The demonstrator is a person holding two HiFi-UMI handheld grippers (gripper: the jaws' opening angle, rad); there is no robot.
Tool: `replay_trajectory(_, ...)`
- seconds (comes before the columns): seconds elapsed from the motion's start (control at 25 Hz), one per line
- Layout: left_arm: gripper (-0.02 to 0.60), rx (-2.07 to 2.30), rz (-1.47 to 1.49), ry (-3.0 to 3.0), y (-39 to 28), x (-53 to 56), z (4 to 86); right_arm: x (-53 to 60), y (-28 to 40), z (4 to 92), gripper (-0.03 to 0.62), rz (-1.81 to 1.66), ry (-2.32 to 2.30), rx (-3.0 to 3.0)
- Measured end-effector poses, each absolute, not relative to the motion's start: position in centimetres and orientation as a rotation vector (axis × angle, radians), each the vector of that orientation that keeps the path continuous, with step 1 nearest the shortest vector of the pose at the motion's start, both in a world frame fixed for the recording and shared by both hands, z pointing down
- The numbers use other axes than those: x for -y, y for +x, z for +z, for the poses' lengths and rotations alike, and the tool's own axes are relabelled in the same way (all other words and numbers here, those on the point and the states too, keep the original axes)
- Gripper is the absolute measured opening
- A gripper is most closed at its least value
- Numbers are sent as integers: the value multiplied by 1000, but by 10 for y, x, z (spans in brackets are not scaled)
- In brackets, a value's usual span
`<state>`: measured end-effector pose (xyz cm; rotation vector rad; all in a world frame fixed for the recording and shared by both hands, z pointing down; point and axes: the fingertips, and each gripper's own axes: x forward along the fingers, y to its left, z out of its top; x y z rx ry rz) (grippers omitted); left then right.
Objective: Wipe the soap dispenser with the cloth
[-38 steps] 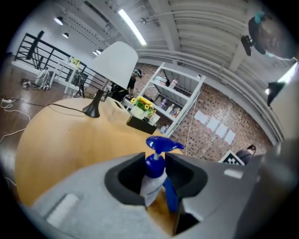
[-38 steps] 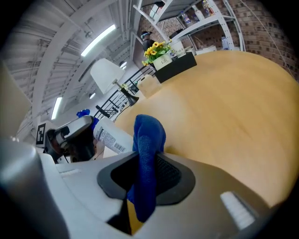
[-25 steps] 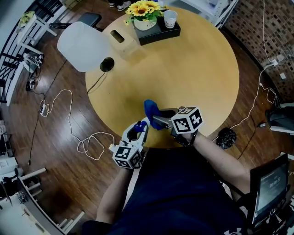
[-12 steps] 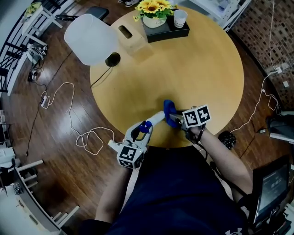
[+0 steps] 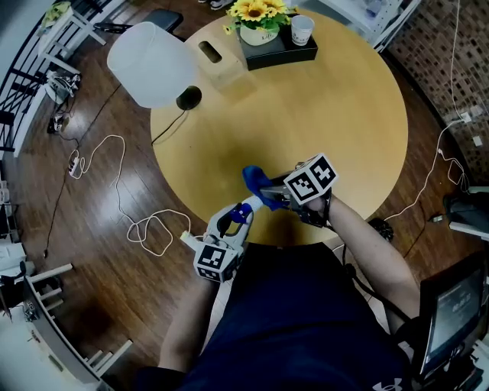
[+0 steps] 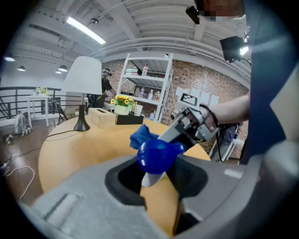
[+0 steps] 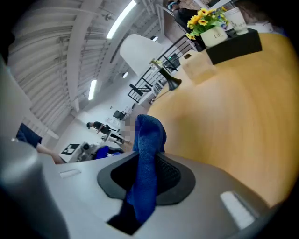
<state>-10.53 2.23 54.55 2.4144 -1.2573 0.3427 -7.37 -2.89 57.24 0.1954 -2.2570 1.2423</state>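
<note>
Left gripper: jaws clamped on the dispenser, a blue pump head on a white neck, held above the table's near edge.
Right gripper: jaws pinched on a blue cloth. The cloth's free end stands up past the fingertips and lies against the far side of the dispenser's head.
The two grippers meet nose to nose over the near edge, left one nearer the person.
Table: round, pale wood, its middle bare.
Far edge: black tray bearing sunflowers in a white pot and a paper cup.
Far left edge: wooden tissue box just beside the tray; lamp with a white shade on a dark base, its cord running off the left edge.
Floor: dark planks, with a white cable looped to the table's left.
Room: brick wall at upper right, metal railing at upper left, a monitor at lower right.
</note>
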Motion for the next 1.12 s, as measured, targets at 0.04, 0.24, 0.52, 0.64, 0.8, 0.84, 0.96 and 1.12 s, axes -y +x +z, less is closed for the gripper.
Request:
replay_trajectory(0.04, 130, 1259, 344, 2415, -105, -23, 545, 33, -67, 585, 91, 1256, 221, 2223)
replay_trajectory(0.24, 130, 1250, 367, 2440, -99, -26, 544, 42, -45, 617, 91, 1344, 262, 2146)
replay_trajectory(0.52, 131, 1252, 362, 2414, -100, -22, 545, 58, -3, 657, 92, 1043, 529, 2018)
replay_trajectory(0.64, 132, 1232, 427, 2439, -95, -13, 547, 68, 10, 647, 92, 983, 716, 2045)
replay_trajectory(0.8, 132, 1033, 756, 2595, -59, -2, 547, 65, 27, 618, 92, 1129, 865, 2123)
replay_trajectory(0.84, 132, 942, 865, 2642, -47, -1, 548, 62, 34, 613, 92, 1154, 891, 2124)
replay_trajectory(0.96, 133, 671, 1178, 2748, -20, -2, 551, 51, 50, 605, 92, 1208, 946, 2116)
replay_trajectory(1.12, 135, 539, 1278, 2734, -15, 2, 554, 36, 71, 609, 92, 1239, 987, 2115)
